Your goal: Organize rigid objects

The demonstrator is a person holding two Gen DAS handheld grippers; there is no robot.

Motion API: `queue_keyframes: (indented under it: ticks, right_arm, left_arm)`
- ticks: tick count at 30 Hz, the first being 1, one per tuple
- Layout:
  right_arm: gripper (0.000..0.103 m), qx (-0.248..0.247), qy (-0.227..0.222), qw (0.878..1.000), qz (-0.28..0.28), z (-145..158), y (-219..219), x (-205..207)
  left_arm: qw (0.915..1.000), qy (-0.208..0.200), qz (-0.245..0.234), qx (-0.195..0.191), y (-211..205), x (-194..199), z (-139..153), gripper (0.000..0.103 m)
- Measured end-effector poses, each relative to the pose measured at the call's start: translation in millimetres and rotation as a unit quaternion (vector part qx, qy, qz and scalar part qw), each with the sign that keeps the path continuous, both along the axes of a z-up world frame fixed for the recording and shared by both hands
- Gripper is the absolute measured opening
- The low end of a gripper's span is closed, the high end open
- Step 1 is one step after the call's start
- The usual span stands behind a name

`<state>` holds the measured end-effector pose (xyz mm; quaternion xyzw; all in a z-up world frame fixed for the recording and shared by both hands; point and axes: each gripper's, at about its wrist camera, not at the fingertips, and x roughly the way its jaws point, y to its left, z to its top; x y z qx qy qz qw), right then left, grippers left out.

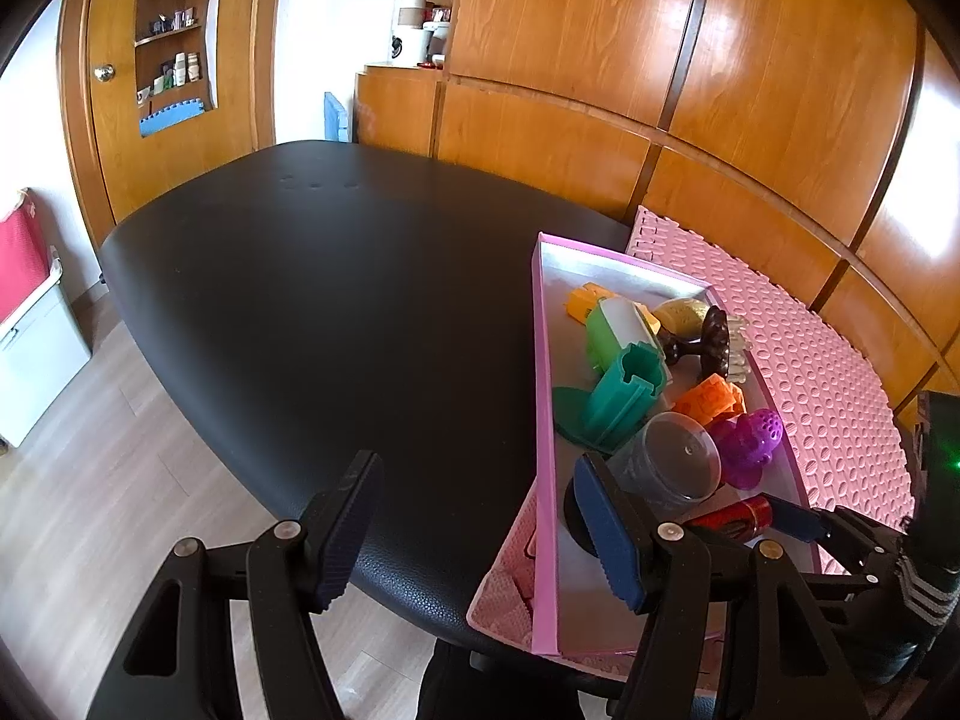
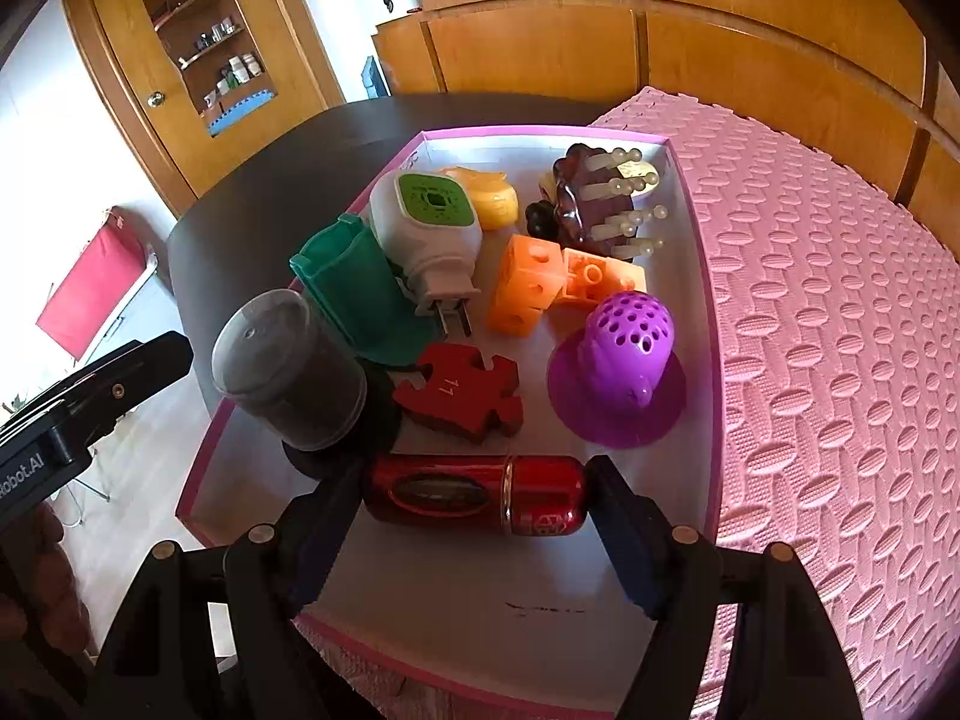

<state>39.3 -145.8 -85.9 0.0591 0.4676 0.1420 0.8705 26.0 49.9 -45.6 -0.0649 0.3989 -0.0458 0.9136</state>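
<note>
With the right gripper (image 2: 474, 495) pinching the glossy red metal cylinder (image 2: 477, 495) end to end at the near end of the pink-rimmed cardboard tray (image 2: 699, 222), lift it straight up (left gripper (image 1: 474, 531) gapes empty), clearing the neighbouring clear plastic jar (image 2: 288, 366).

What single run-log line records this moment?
right tongs: shut on red can | left tongs: open, empty | can lying in pink box | toys in box
</note>
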Motion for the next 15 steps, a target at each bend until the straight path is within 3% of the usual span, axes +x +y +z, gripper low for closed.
queue_keyframes:
  ticks: [15]
  right_arm:
    - [0.077, -0.023, -0.040, 0.999, -0.009, 16, 2, -21]
  left_arm:
    - [0.9999, -0.012, 0.001, 0.008, -1, -5, 9, 0.067]
